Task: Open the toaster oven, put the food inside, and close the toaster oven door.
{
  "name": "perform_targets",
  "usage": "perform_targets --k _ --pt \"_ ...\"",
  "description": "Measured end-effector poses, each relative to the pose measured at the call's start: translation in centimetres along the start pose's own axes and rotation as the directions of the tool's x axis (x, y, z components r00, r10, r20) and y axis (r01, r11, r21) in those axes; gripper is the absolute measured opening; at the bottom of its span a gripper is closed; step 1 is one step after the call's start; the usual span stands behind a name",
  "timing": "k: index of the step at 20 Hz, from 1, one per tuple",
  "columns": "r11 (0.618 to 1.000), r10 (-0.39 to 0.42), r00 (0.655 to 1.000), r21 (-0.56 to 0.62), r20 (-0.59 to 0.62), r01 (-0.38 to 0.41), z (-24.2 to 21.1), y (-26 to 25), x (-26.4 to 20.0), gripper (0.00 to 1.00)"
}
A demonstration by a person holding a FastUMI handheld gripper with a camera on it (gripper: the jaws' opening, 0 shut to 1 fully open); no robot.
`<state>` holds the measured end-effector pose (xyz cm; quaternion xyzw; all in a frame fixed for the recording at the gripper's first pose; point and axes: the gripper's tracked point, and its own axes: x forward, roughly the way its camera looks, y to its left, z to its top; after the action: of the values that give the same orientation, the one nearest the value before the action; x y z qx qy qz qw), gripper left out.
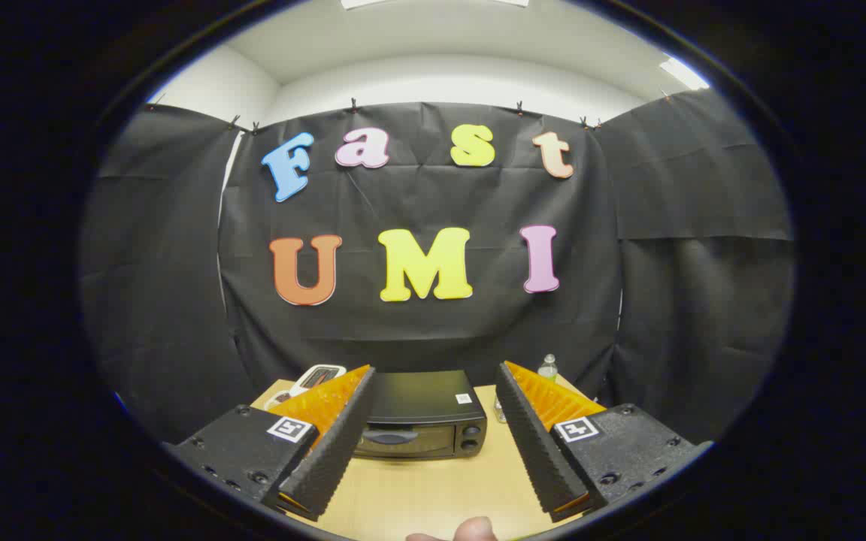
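Observation:
A black toaster oven (422, 421) stands on the light wooden table (433, 488) beyond my fingers, its door shut, with a handle across the top of the glass and two knobs on its right side. My gripper (434, 391) is open and held well back from the oven, high above the table. Nothing lies between the fingers. The food is hidden from me.
A white device (316, 377) lies at the table's far left corner, partly behind my left finger. A clear water bottle (548, 367) stands at the far right behind the right finger. A fingertip of a person (474, 530) shows at the near table edge.

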<state>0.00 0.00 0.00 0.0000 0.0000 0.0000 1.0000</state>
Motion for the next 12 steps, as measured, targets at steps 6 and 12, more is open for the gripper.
perform_targets --k 6,12 --pt "0.998 0.019 0.999 -0.059 0.028 -0.017 1.2 1.7 -0.3 1.00" --pt "0.995 0.085 0.996 -0.063 0.021 -0.083 1.1 5.2 -0.6 1.00"
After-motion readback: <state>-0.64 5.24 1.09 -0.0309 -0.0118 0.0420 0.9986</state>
